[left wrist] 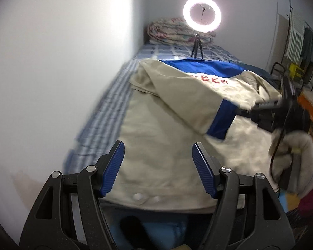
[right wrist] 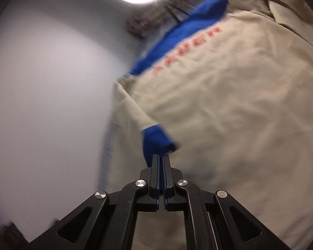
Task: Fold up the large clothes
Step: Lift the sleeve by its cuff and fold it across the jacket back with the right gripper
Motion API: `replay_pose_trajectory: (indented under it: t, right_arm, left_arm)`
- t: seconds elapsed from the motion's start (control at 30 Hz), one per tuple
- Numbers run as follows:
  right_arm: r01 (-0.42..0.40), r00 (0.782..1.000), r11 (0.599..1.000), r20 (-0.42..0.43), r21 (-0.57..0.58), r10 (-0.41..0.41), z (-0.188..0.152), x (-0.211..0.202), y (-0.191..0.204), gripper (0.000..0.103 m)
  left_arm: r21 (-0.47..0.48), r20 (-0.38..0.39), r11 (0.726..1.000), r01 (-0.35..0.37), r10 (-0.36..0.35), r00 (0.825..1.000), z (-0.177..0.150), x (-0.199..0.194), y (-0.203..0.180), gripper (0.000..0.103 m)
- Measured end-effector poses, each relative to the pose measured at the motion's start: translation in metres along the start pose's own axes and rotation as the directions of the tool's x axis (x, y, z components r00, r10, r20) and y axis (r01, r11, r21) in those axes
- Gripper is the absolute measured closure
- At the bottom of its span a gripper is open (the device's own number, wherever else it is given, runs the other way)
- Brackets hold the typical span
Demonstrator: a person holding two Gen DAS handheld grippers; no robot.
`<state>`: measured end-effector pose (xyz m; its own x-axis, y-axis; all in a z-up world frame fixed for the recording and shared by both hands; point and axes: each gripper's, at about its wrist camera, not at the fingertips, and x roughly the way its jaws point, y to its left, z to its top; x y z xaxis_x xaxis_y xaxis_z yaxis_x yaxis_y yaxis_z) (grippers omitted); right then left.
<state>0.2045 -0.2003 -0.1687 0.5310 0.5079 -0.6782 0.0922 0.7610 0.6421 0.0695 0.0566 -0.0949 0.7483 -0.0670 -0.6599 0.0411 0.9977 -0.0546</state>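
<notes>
Left wrist view, nearest: left gripper [left wrist: 158, 167], black frame with ribbed blue pads, jaws standing well apart, nothing between them. It hangs over the near hem of the large beige cloth jacket with blue shoulder panel and red lettering [left wrist: 156, 145], above the cloth and not touching it as far as the view shows. Two pale snap buttons [left wrist: 146, 197] sit on the hem just below the pads.

The jacket lies back-up, spread along the bed with the blue-and-white checked sheet [left wrist: 106, 108], filling most of its width; a strip of sheet shows between the jacket and the plain white wall [left wrist: 52, 73].

Middle: one beige sleeve with a blue cuff [left wrist: 221, 120] is pulled across the jacket's back. Right gripper [left wrist: 248, 108] is clamped on that cuff (blurred here). In the right wrist view the right gripper [right wrist: 161, 156] has its jaws pressed together on the blue cuff [right wrist: 154, 143], the jacket's back [right wrist: 229, 114] spread beyond it.

A gloved hand [left wrist: 296, 162] shows at the right edge.

Far: lit white ring light on a small black tripod [left wrist: 202, 15] standing on the bed, a rolled patterned quilt [left wrist: 169, 31] behind it against the wall
</notes>
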Motion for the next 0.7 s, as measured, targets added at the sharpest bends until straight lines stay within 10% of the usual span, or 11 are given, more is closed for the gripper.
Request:
replay_pose_trajectory:
  t: [0.13,0.23,0.3,0.4,0.53,0.7]
  right_arm:
    - [0.16,0.984,0.972,-0.048,-0.174,-0.17,0.004,0.011,-0.006,0.095]
    - [0.175,0.979,0.932,-0.047,-0.317,-0.199,0.009,0.011,0.001,0.043]
    - [0.166,0.976,0.914,-0.069,-0.37,-0.206,0.015,0.023,0.002,0.031]
    - [0.122,0.973,0.917,-0.136,-0.381,-0.186,0.024,0.05,-0.006,0.032]
    - [-0.001,0.954,0.946,-0.282,-0.325,-0.096,0.022,0.085,-0.006,0.096]
    - [-0.203,0.937,0.969,-0.314,-0.138,0.152,-0.001,0.068,0.021,0.103]
  left_arm:
    - [-0.063,-0.079,0.995,0.076,-0.081,0.994,0.014,0.041,-0.005,0.033]
    - [-0.124,-0.124,0.988,0.093,-0.109,0.986,0.019,0.067,-0.003,0.033]
    - [-0.183,-0.155,0.976,0.121,-0.15,0.976,0.019,0.079,0.004,0.033]
    - [-0.245,-0.19,0.961,0.126,-0.176,0.966,0.018,0.098,0.011,0.033]
    - [-0.269,-0.194,0.958,0.104,-0.159,0.968,0.02,0.103,0.024,0.033]
    - [-0.296,-0.153,0.953,0.065,-0.114,0.982,0.024,0.091,0.049,0.033]
